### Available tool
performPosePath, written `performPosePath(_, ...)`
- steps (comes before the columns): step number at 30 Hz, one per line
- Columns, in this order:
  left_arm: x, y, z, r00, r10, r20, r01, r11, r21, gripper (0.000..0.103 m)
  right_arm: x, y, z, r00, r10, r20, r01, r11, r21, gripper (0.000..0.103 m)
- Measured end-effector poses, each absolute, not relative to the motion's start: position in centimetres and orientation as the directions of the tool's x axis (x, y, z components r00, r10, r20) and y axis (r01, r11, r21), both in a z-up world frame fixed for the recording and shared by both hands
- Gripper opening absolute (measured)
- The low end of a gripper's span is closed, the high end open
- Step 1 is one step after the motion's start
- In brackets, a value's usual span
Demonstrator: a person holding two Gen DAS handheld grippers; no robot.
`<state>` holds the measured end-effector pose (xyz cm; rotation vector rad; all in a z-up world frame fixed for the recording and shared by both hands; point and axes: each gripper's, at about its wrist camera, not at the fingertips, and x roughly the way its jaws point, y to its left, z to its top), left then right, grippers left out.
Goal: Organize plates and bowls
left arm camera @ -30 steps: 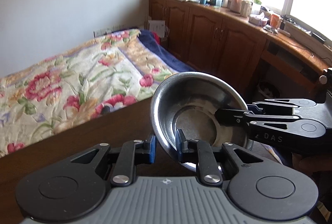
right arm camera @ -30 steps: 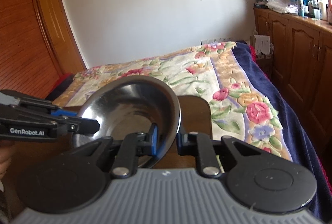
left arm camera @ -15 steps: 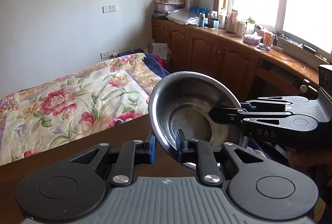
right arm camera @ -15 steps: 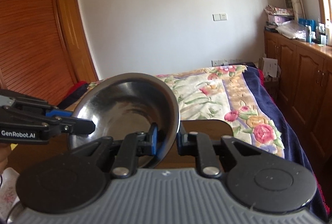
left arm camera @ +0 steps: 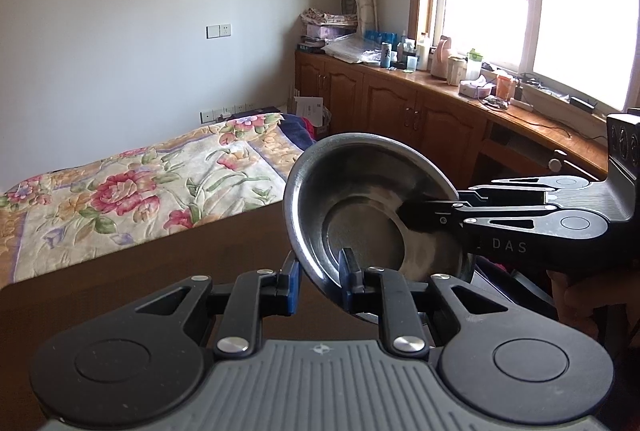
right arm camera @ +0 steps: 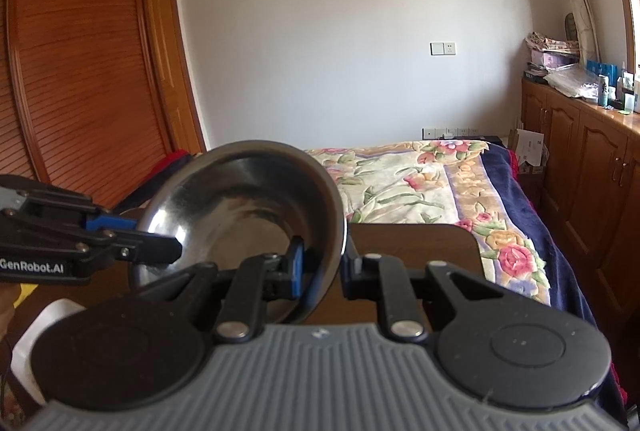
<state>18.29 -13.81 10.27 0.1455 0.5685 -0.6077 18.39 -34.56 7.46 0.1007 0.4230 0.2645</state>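
Where both grippers' jaws pinch its rim, a round, shiny steel bowl (left arm camera: 372,215).

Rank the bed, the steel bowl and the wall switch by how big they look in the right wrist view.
1. Bed
2. Bowl, close behind; it sits right at the camera, so this order is unsure.
3. Wall switch, clearly smallest.
Both grippers pinch the bowl's rim: right, left.

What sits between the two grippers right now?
The steel bowl, tilted and lifted. The left gripper clamps its near rim and the right gripper its opposite rim; nothing else lies between them. Both wrist views show it.
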Motion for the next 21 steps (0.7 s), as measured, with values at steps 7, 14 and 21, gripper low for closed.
performPosePath(7, 15.1, -11.8, 8.7, 0.672, -0.509, -0.538, 0.569, 0.820, -0.066, 0.022, 15.8, -33.0, 6.7, 0.874, 0.270, -0.404, -0.233, 0.963, 0.139, 0.020)
performPosePath(14, 12.3, -10.9, 7.6, 0.680, -0.495, -0.541, 0.551, 0.832, -0.070, 0.022, 13.4, -31.8, 6.3, 0.874, 0.282, -0.395, -0.250, 0.959, 0.132, 0.020)
performPosePath(21, 9.8, -10.1, 5.6, 0.679, -0.493, -0.544, 0.531, 0.841, -0.101, 0.022, 11.7, -31.3, 4.9, 0.866, 0.319, -0.385, -0.276, 0.947, 0.163, 0.020)
